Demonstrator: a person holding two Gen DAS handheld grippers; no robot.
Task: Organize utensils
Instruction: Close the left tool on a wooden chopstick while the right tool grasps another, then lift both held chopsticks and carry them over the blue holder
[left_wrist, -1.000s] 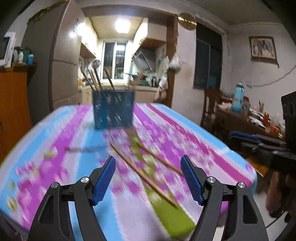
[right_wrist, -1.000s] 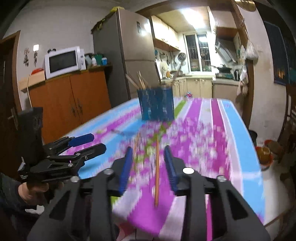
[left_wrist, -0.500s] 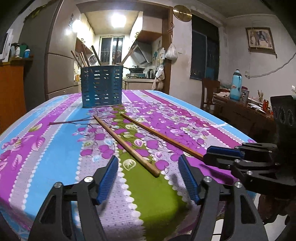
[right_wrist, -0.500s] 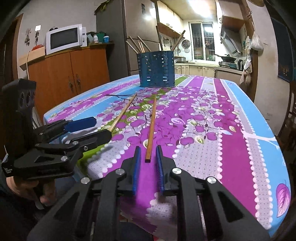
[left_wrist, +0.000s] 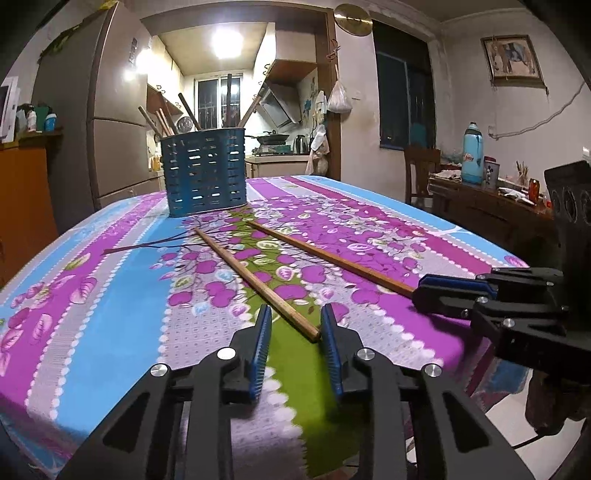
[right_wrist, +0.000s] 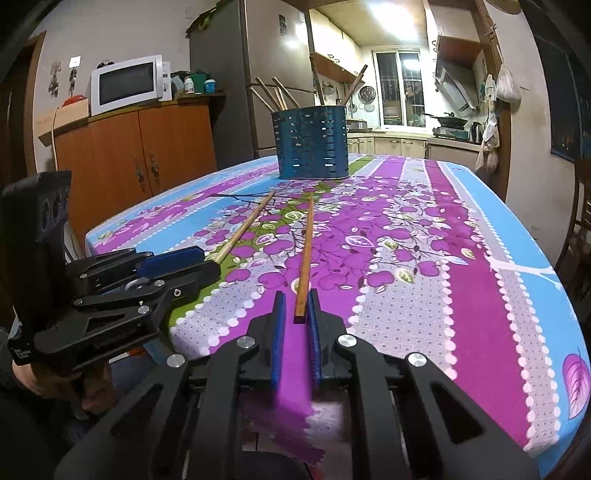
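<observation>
Here both claws flank chopstick ends — table edge (right_wrist: 236, 362) below.

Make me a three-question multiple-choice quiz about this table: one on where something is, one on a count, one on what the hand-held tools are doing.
1. Where does the blue utensil holder stand?
A. near the table's far end
B. on the floor
C. in the tool

2. How many loose chopsticks lie on the tablecloth?
A. one
B. two
C. five

3. How is the right tool set?
A. wide open, away from everything
B. fingers narrowly around the near end of a chopstick
C. gripping the holder

Answers:
1 A: it stands beyond the chopsticks.
2 B: one lies before each tool, the other ending between the left tool's fingers.
3 B: the chopstick end sits between its blue pads.
</observation>
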